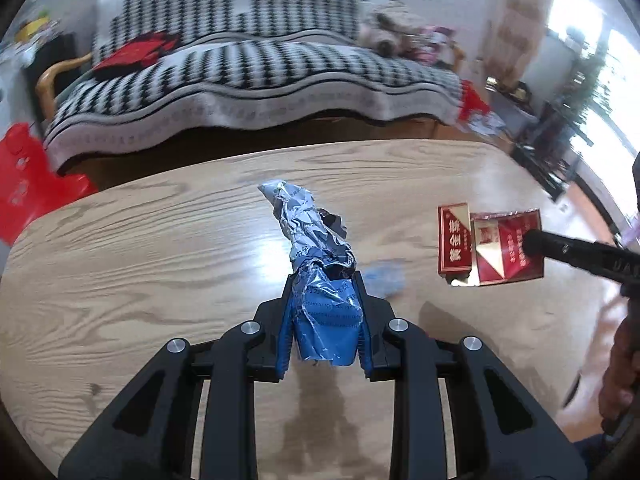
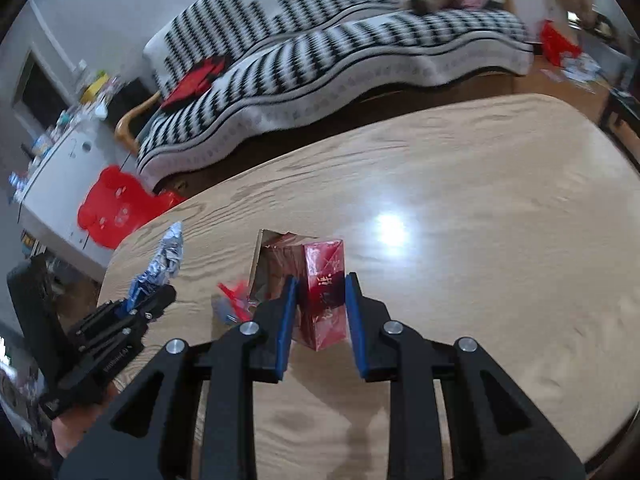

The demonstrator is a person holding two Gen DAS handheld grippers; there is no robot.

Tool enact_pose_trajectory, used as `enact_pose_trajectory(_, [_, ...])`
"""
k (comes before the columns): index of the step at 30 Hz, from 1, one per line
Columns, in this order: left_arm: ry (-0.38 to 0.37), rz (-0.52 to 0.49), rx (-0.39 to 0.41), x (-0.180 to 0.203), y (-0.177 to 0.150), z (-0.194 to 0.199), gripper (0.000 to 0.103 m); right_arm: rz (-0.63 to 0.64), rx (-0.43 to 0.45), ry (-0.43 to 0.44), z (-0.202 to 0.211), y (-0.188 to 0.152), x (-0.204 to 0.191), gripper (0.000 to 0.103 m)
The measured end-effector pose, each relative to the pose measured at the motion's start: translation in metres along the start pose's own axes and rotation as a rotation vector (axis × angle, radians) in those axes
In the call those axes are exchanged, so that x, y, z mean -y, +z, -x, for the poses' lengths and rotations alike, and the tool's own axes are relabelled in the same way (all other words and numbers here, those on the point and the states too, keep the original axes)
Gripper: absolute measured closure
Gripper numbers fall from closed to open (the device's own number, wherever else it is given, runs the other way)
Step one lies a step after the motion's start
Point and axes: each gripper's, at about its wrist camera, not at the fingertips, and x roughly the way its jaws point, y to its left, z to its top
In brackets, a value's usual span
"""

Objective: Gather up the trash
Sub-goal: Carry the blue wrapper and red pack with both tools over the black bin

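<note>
Left wrist view: the left gripper (image 1: 326, 304) is clamping the near end of a crumpled blue-and-silver wrapper (image 1: 310, 236), whose long axis is running straight away from the jaws toward the far side of the wooden table (image 1: 160, 248). The wrapper's free end is standing clear of the tabletop, so it appears to be lifted rather than resting. To the right, the red cigarette pack (image 1: 506, 246) is showing between the fingers of the right gripper (image 1: 534, 245), with its opened lid (image 1: 454, 240) swung out to the left.

Right wrist view: the right gripper (image 2: 320, 300) is straddling the red cigarette pack (image 2: 323, 292); the blue pads (image 2: 289, 320) are lying against or just beside its two side faces, and the pack's long axis is running along the fingers. Whether the jaws are already pressing or only bracketing it, I cannot tell for certain, though the fit is looking snug. The left gripper (image 2: 160, 298) with the wrapper (image 2: 168, 256) is sitting well to the left, near the table's left edge.

Judgement: each hand is already on its own piece of trash, so neither needs to reach across; the coming move is likely turning on carrying both away, and no bin is in sight on either side.
</note>
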Motion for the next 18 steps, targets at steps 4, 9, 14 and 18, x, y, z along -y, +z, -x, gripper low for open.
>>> enact_pose_trajectory(4, [-0.094,-0.101,0.020,0.075,-0.002,0.014,0.078,-0.067,0.078,-0.103,0.061,-0.035,0.065,0.078])
enact_pose_trajectory(9, [-0.244,-0.230,0.020,0.184,-0.014,0.020,0.078,-0.181,0.149,-0.241,0.130,-0.087,0.148,0.078])
enact_pose_trajectory(14, [-0.362,-0.401,-0.032,0.296,-0.049,0.012,0.078,-0.353,0.192,-0.346,0.191,-0.144,0.237,0.078])
enact_pose_trajectory(18, [-0.434,-0.505,-0.086,0.366,-0.081,0.001,0.078,-0.470,0.228,-0.409,0.232,-0.181,0.287,0.078])
